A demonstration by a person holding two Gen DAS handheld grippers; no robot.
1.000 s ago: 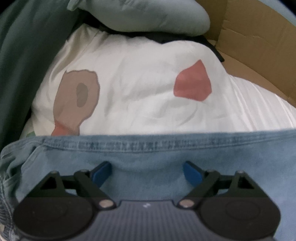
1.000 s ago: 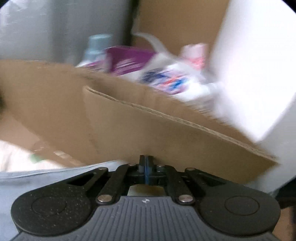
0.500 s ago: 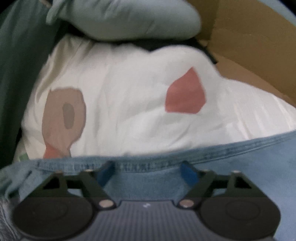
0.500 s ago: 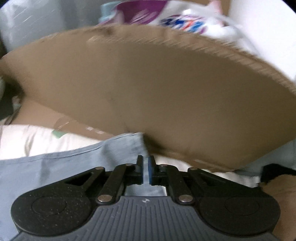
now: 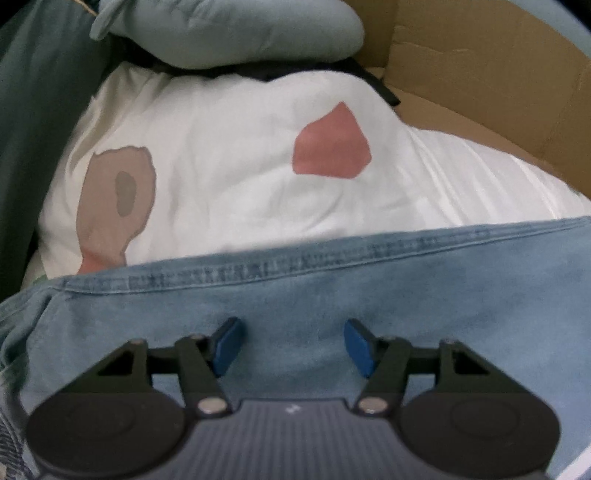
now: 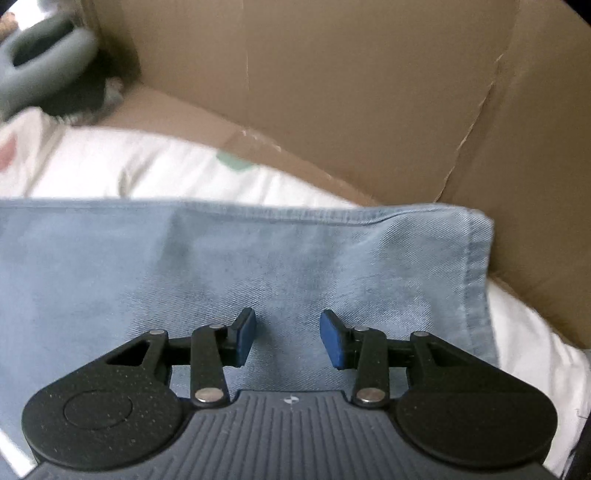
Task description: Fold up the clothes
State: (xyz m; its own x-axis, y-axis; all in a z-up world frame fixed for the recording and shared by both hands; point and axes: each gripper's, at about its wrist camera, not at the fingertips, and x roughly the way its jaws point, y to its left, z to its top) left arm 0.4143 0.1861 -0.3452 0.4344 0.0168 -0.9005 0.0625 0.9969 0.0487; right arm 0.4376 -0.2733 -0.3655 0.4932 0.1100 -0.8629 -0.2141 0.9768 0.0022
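Found the denim jeans [image 5: 406, 295] spread flat across white bedding [image 5: 229, 177], their stitched seam [image 5: 332, 254] running across the left wrist view and a hemmed corner [image 6: 476, 221] lying near the cardboard in the right wrist view. Saw the left gripper [image 5: 293, 345] pointing down over the denim, jaws opening, blue pads apart with only flat cloth beneath them and nothing pinched. Saw the right gripper [image 6: 288, 338] likewise over the jeans [image 6: 221, 258], jaws opening, nothing clamped between the pads.

Judged the step in hand to be a release onto a laid panel, ahead of the next fold. To do it well: needed both pads fully clear of the cloth before any lift, so as not to drag a wrinkle; needed the next grip taken at the hemmed corner and along the seam, both layers together; needed the 2 grippers kept level with each other to hold the edge straight.

Worked on a soft, yielding surface: puffy bedding printed with a pink patch [image 5: 330, 155] and a brown one [image 5: 114, 199], likely to let denim sag or slide. Noted a grey-blue cushion [image 5: 229, 29] beyond, dark green fabric [image 5: 37, 110] at the left edge, and an open cardboard box [image 6: 332, 92] close behind, crowding the far side.
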